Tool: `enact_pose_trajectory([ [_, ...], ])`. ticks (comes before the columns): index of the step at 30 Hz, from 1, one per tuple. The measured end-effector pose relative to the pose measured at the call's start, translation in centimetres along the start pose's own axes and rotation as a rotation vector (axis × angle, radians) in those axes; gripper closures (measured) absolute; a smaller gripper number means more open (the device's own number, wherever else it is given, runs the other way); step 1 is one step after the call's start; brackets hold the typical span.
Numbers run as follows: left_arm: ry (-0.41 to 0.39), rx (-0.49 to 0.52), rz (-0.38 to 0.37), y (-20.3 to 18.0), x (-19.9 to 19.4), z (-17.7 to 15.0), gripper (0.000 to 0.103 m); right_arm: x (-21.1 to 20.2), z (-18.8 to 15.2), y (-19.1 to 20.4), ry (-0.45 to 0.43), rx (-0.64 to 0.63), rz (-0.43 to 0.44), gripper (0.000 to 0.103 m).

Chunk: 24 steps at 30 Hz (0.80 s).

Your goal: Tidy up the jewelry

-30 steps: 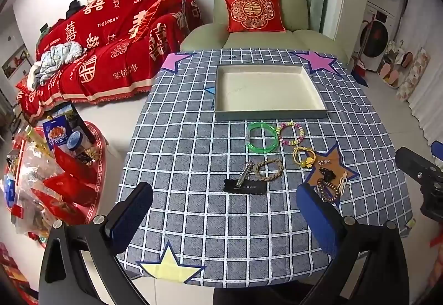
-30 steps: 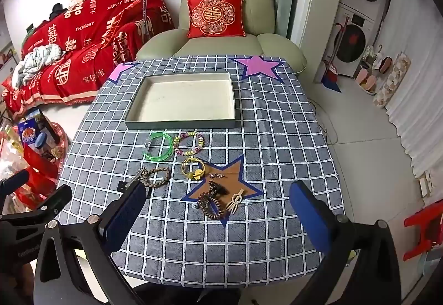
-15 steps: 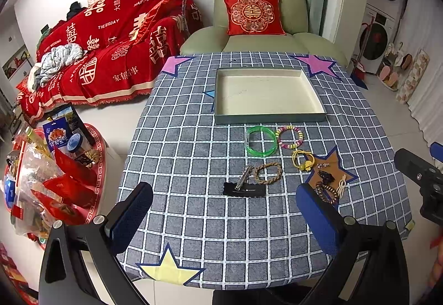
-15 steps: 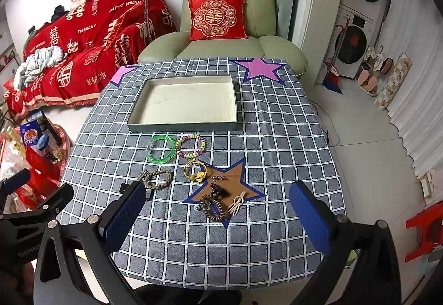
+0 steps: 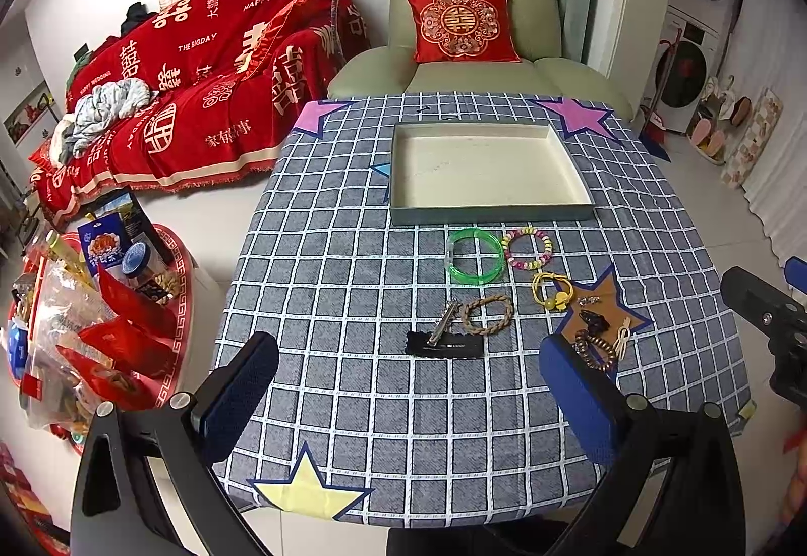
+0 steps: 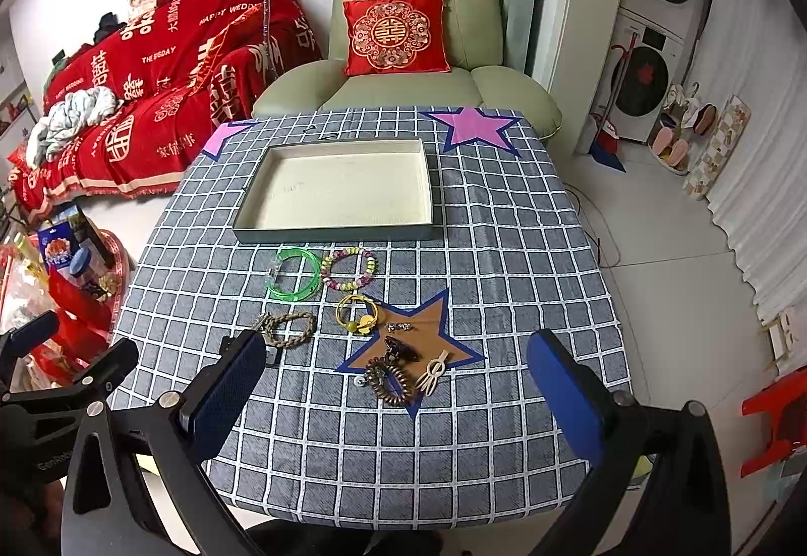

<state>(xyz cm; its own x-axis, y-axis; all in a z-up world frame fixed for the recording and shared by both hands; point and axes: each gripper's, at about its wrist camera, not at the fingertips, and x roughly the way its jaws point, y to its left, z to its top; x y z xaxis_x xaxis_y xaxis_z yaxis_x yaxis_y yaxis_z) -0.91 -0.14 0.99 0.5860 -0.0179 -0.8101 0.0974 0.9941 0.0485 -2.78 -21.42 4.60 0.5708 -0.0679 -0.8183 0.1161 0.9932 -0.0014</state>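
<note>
The jewelry lies loose on the table [image 5: 323,283], all of it outside the shallow tray [image 5: 492,214] that sits farther back, empty. Nearest the tray's front wall are a green bangle [image 5: 474,256] and a pastel bead bracelet [image 5: 528,249], side by side. Nearer in come a yellow hair tie [image 5: 552,291], a braided bracelet [image 5: 487,315] and a metal clip [image 5: 444,323] resting on a black strip [image 5: 444,345]. To the right, on a brown star patch, sit a dark claw clip [image 6: 401,349], a coiled brown tie [image 6: 391,380] and a pale small clip [image 6: 433,373].

All of it looks light. The bangle seems stiff and probably slick, best pinched across its rim; the braided and coiled pieces look soft and would sag, so take them at one side. The flat clips lie low on the cloth and may be hard to get under.

The left gripper [image 5: 408,397] and right gripper [image 6: 398,394] hover at the near edge, fingers wide apart, holding nothing. The tray's low wall needs clearing; the cloth around it is open.
</note>
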Motion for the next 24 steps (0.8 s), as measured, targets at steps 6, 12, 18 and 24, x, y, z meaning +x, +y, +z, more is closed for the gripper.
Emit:
enact_pose_trajectory([
  [6, 0.000, 0.001, 0.000, 0.06, 0.01, 0.02, 0.000, 0.08, 0.06, -0.04, 0.000, 0.000, 0.000, 0.000],
  [12, 0.000, 0.001, 0.000, 0.07, 0.00, 0.02, 0.000, 0.09, 0.01, -0.06, 0.000, 0.000, 0.001, 0.000],
  [18, 0.000, 0.001, 0.000, 0.10, 0.00, 0.00, 0.000, 0.12, 0.04, -0.07, 0.000, 0.001, 0.002, 0.000],
  [24, 0.004, -0.004, 0.003, 0.16, 0.08, -0.18, 0.000, 0.15, -0.03, -0.07, -0.001, 0.001, 0.002, 0.000],
])
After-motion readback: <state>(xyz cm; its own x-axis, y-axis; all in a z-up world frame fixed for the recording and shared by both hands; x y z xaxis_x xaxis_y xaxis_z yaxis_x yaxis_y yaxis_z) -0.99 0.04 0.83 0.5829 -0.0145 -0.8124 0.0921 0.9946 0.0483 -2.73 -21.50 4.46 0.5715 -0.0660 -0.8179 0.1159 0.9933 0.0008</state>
